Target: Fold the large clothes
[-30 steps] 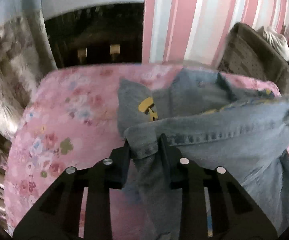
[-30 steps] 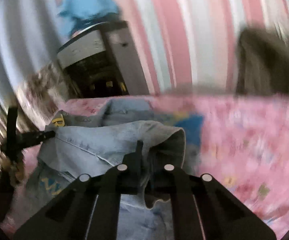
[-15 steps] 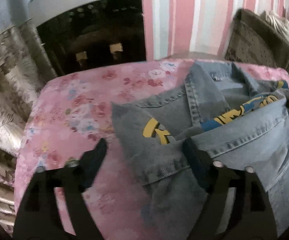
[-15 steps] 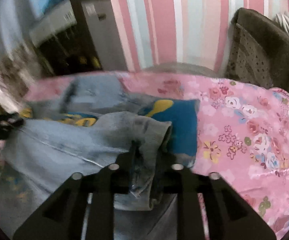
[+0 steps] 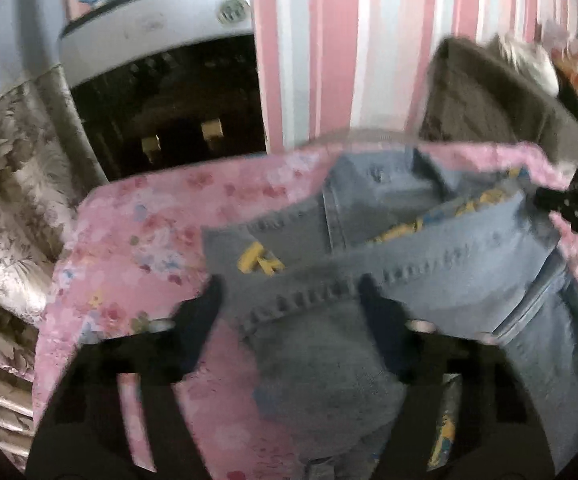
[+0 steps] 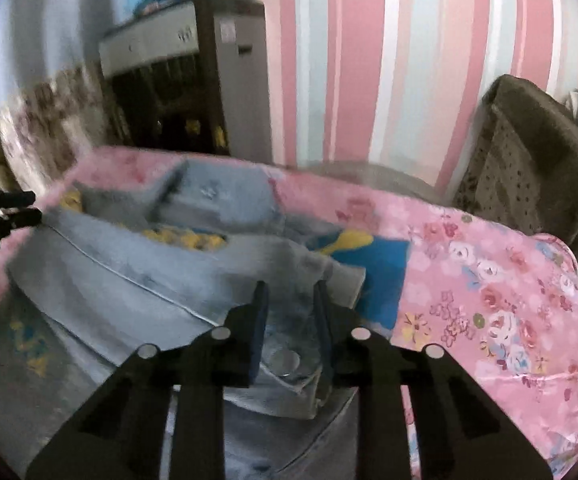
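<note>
A blue denim jacket (image 5: 429, 264) with yellow and blue print lies on a table under a pink floral cloth (image 5: 141, 236), its lower part folded up over the chest. My left gripper (image 5: 289, 284) is open, its fingers wide apart over the folded hem's left corner. In the right wrist view the jacket (image 6: 137, 272) fills the left half. My right gripper (image 6: 289, 292) has its fingers parted around the hem's right corner, with loose denim between them.
A grey washing machine (image 5: 161, 80) stands behind the table at the left. A brown armchair (image 6: 537, 160) stands at the back right against the pink striped wall. A floral curtain (image 5: 5, 200) hangs at the far left. The pink cloth (image 6: 489, 280) lies bare to the right of the jacket.
Both grippers carried the hem forward onto the jacket's chest. The left gripper opened and let go first, then the right gripper opened. The hem now rests on the jacket.
</note>
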{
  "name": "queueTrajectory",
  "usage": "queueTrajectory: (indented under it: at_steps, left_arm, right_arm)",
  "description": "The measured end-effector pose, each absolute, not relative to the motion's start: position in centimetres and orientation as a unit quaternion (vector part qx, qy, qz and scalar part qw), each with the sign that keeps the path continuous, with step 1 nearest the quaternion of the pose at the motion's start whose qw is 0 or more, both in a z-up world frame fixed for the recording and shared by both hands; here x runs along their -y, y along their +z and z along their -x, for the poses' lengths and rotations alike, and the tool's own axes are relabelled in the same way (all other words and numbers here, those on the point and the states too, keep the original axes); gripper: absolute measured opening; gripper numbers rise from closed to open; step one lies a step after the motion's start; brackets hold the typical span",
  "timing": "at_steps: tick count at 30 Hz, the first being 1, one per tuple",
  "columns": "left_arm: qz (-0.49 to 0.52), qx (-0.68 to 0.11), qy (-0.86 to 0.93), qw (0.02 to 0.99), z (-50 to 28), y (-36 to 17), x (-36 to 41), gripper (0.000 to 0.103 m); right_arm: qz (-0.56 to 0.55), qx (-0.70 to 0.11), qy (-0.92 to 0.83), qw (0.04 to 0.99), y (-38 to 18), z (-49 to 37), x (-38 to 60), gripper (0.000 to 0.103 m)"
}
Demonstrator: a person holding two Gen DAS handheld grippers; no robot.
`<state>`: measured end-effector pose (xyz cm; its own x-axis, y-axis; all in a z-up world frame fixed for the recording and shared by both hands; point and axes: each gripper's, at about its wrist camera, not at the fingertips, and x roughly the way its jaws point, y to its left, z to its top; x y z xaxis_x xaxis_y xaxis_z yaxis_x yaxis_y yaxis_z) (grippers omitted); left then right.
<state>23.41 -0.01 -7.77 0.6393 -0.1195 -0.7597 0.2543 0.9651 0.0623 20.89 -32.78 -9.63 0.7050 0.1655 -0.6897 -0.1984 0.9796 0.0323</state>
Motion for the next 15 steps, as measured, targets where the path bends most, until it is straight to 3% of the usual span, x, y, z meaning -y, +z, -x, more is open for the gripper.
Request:
queueTrajectory:
  at_steps: [1, 4, 15]
  left_arm:
    - [-0.09, -0.421, -0.092, 0.898, -23.7, -8.6, 0.3, 0.036]
    - [-0.096, -0.429, -0.074, 0.895, -24.8, -9.9, 0.5, 0.035]
    - [-0.105, -0.451, -0.035, 0.886, -28.9, -12.3, 1.2, 0.028]
  right_arm:
    - [0.019, -0.375, 0.095, 0.922, -10.2, -21.2, 33.0, 0.021]
    - [0.013, -0.388, 0.082, 0.918, -11.2, -22.0, 33.4, 0.009]
    - [0.017, -0.436, 0.069, 0.897, -13.3, -25.8, 32.9, 0.008]
